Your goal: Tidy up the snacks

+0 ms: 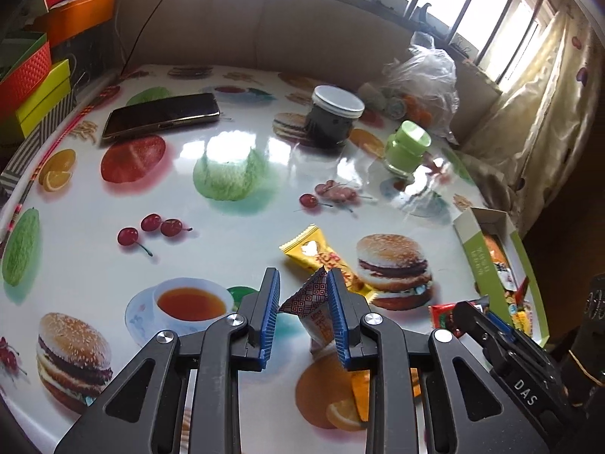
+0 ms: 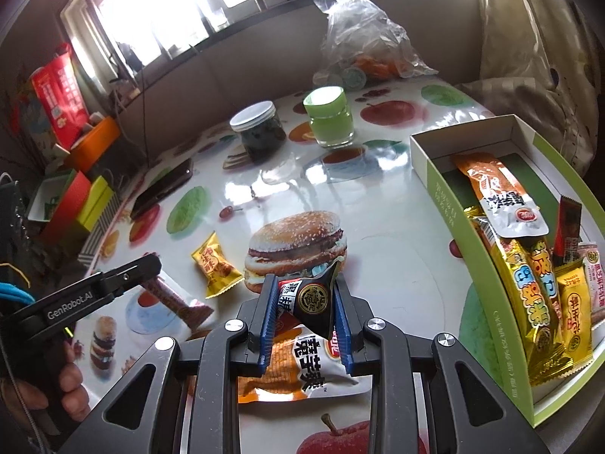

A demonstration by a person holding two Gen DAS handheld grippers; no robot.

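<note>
My left gripper (image 1: pixel 304 283) stands around a brown-and-orange patterned snack packet (image 1: pixel 314 304), its jaws apart and only the right one touching it. It also shows in the right wrist view (image 2: pixel 151 265) with that packet (image 2: pixel 177 299). My right gripper (image 2: pixel 304 289) is shut on a black snack packet (image 2: pixel 312 302), held above an orange-and-white packet (image 2: pixel 302 367) on the table. A yellow candy packet (image 1: pixel 325 261) lies just ahead, also in the right wrist view (image 2: pixel 215 263). The green-and-white box (image 2: pixel 487 276) at right holds several snacks.
A dark jar with a white lid (image 1: pixel 332 117), a green-lidded jar (image 1: pixel 406 147), a phone (image 1: pixel 162 117) and a plastic bag (image 1: pixel 423 79) sit at the far side. Coloured boxes (image 1: pixel 34 87) are stacked at left. The box also shows in the left wrist view (image 1: pixel 480 261).
</note>
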